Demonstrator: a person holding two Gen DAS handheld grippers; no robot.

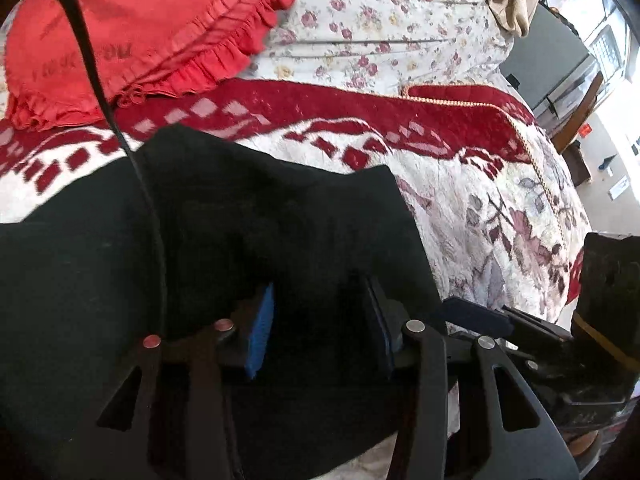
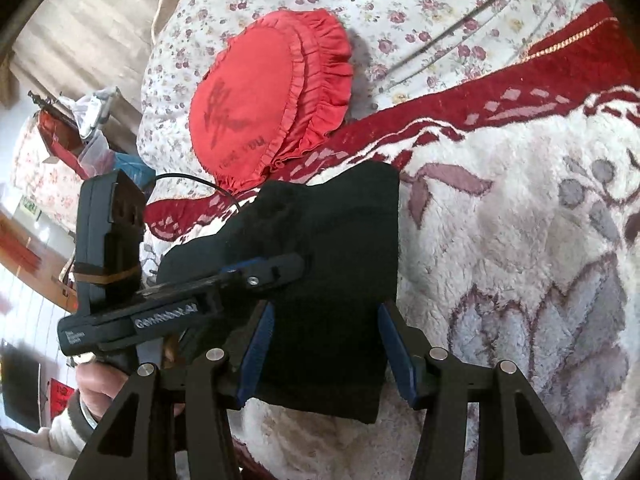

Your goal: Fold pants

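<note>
You have one pair of black pants (image 2: 340, 248), soft knit folded into a thick rectangular bundle, lying on the plush red-and-white blanket (image 2: 520, 208) of the bed. One round red cushion (image 2: 256, 112) with a ruffled edge sits behind it. Your left hand-held gripper (image 1: 320, 332) angles down over the bundle, blue pads apart, fabric between them unpinched. Your right hand-held gripper (image 2: 326, 336) likewise straddles the bundle's near edge, jaws apart. Your left hand (image 2: 100, 384) wraps the grip.
</note>
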